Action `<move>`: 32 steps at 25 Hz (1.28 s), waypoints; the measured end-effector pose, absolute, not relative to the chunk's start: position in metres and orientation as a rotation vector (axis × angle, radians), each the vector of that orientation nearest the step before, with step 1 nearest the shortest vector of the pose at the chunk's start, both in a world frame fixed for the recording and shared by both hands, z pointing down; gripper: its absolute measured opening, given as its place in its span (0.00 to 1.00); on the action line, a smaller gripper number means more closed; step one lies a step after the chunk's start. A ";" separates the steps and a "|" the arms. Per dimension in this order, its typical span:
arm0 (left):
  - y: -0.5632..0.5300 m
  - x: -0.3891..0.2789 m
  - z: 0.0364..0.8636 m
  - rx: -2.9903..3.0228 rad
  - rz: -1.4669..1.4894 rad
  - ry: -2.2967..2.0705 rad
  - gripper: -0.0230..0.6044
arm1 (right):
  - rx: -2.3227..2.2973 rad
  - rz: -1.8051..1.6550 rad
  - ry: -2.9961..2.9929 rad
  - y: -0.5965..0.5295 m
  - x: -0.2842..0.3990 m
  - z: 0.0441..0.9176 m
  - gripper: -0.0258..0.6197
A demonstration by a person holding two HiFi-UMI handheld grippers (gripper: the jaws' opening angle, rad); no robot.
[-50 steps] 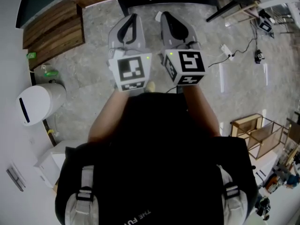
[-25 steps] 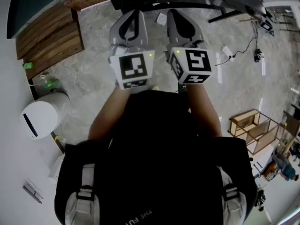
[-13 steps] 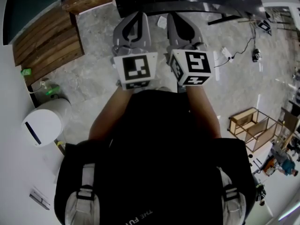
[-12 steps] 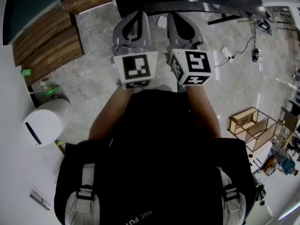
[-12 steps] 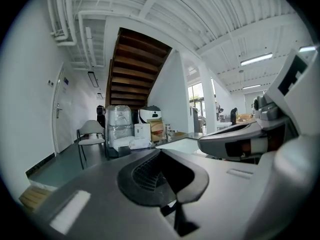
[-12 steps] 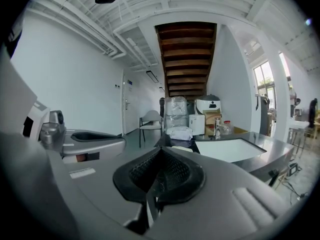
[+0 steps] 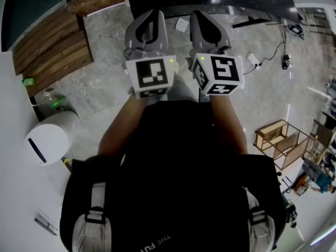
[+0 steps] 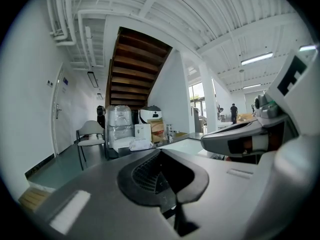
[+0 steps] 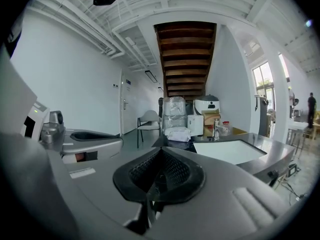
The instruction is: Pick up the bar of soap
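Note:
No bar of soap shows in any view. In the head view my left gripper (image 7: 147, 19) and right gripper (image 7: 205, 21) are held side by side just in front of the person's chest, above a grey stone floor. Both point forward toward a dark counter edge (image 7: 210, 4). The left gripper view shows the left gripper (image 8: 167, 180) with its black pads together and nothing between them. The right gripper (image 9: 156, 178) is likewise shut and empty in its own view. Ahead of it lies a steel counter (image 9: 270, 156) with a white sink (image 9: 227, 151) and a faucet (image 9: 216, 129).
A white round bin (image 7: 47, 139) stands at the left by the wall, below wooden stair treads (image 7: 50, 41). A wooden frame crate (image 7: 282, 146) and floor cables (image 7: 258, 60) lie at the right. A chair (image 9: 148, 120) and wrapped boxes (image 9: 175, 111) stand behind the counter.
The floor and bin have slid down and left in the head view as the person moves toward the dark counter. Both grippers stay shut and side by side.

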State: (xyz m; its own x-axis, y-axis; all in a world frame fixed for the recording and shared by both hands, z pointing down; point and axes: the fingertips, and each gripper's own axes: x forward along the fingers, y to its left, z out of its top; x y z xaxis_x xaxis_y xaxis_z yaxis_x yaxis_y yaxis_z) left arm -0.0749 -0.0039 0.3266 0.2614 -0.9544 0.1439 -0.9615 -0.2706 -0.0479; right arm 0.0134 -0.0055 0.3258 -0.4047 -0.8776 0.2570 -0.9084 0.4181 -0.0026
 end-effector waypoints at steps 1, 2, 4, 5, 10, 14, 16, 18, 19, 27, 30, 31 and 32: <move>-0.006 -0.073 0.327 2.456 0.225 -1.864 0.03 | 1.574 0.208 -2.456 -0.008 0.015 0.326 0.06; -0.009 -0.071 0.328 2.456 0.229 -1.863 0.03 | 1.573 0.208 -2.457 -0.012 0.017 0.326 0.06; -0.016 -0.066 0.330 2.456 0.242 -1.864 0.03 | 1.568 0.208 -2.465 -0.021 0.020 0.326 0.06; -0.021 -0.063 0.330 2.457 0.250 -1.867 0.03 | 1.565 0.210 -2.470 -0.026 0.023 0.326 0.06; -0.055 -0.045 0.322 2.462 0.268 -1.896 0.03 | 1.547 0.219 -2.492 -0.064 0.041 0.321 0.06; -0.086 -0.036 0.315 2.448 0.276 -1.933 0.03 | 1.537 0.216 -2.515 -0.100 0.055 0.315 0.06; -0.103 -0.032 0.313 2.441 0.279 -1.946 0.03 | 1.529 0.214 -2.526 -0.118 0.059 0.313 0.06; -0.118 -0.029 0.312 2.434 0.284 -1.957 0.03 | 1.520 0.214 -2.536 -0.136 0.063 0.311 0.06; -0.125 -0.028 0.312 2.429 0.287 -1.962 0.03 | 1.515 0.215 -2.538 -0.144 0.064 0.311 0.06; -0.173 -0.023 0.314 2.390 0.305 -1.999 0.03 | 1.473 0.223 -2.566 -0.195 0.069 0.312 0.06; -0.190 -0.020 0.314 2.376 0.308 -2.013 0.03 | 1.448 0.227 -2.584 -0.211 0.069 0.311 0.06; -0.195 -0.019 0.314 2.372 0.308 -2.017 0.03 | 1.439 0.230 -2.590 -0.216 0.069 0.312 0.06; -0.200 -0.019 0.314 2.369 0.309 -2.021 0.03 | 1.430 0.231 -2.596 -0.221 0.068 0.312 0.06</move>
State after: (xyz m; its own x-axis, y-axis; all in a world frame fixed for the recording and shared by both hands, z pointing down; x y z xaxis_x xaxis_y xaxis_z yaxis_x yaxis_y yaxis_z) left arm -0.0185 -0.2002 0.3136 0.1462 -0.9767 0.1572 -0.9791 -0.1656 -0.1183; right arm 0.0685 -0.2215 0.3121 -0.5263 -0.8213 0.2204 -0.8472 0.5285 -0.0539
